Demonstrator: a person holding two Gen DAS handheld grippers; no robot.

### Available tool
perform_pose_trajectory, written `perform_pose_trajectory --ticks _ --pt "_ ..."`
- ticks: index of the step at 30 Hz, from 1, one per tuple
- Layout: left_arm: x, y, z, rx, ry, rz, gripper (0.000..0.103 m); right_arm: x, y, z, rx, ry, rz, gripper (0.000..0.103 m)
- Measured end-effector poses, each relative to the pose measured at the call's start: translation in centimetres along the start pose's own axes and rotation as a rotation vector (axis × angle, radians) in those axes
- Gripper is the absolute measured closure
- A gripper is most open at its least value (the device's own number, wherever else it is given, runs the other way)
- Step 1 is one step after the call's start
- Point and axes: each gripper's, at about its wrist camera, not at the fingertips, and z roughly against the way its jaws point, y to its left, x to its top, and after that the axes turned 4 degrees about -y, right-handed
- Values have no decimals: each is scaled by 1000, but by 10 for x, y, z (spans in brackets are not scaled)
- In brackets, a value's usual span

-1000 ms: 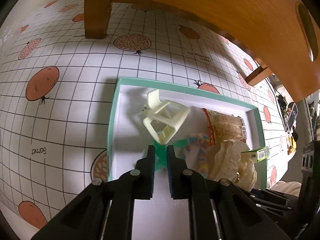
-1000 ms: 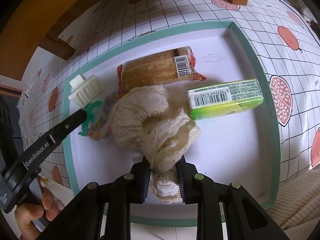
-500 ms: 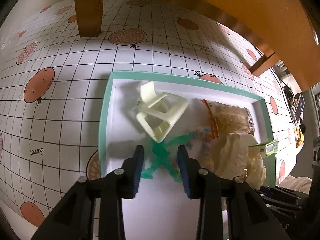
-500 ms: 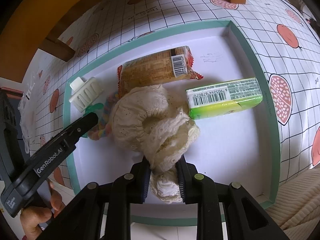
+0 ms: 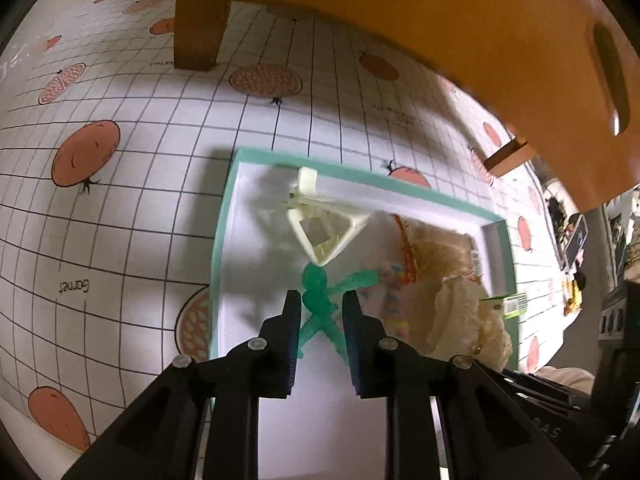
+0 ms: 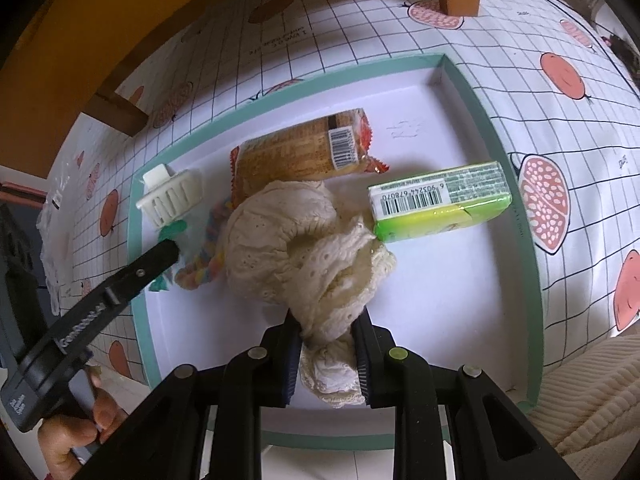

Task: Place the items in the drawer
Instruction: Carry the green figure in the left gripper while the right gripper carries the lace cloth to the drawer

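Observation:
A white tray with a teal rim [image 5: 224, 216] lies on the patterned mat. In it are a cream plastic clip [image 5: 332, 232], a green toy figure [image 5: 316, 280], a colourful bead bracelet [image 6: 208, 256], a snack pack [image 6: 296, 156], a green box [image 6: 440, 204] and a cream lace cloth [image 6: 296, 256]. My left gripper [image 5: 322, 308] points down at the tray's left end. Its jaws are closing, with the green figure's torso between the pads. My right gripper [image 6: 326, 336] is shut on the lower fold of the lace cloth near the tray's front rim [image 6: 320, 440].
An orange wooden tabletop [image 5: 440, 20] hangs overhead, with its legs [image 5: 200, 28] standing on the pomegranate-print mat [image 5: 100, 200]. A person's hand [image 6: 76, 436] holds the left gripper's handle. Cream ribbed fabric [image 6: 592, 392] lies at the lower right.
The left jaws spread wide off the green figure, then narrowed around its torso again. The cream clip shifted a little. The right gripper and the cloth stayed put.

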Motion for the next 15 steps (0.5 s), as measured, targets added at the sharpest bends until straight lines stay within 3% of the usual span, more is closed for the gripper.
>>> perform_pose_trajectory --ticks 15 --pt "16 -6 46 -34 -52 12 82 1 4 44 -19 -98 30 80"
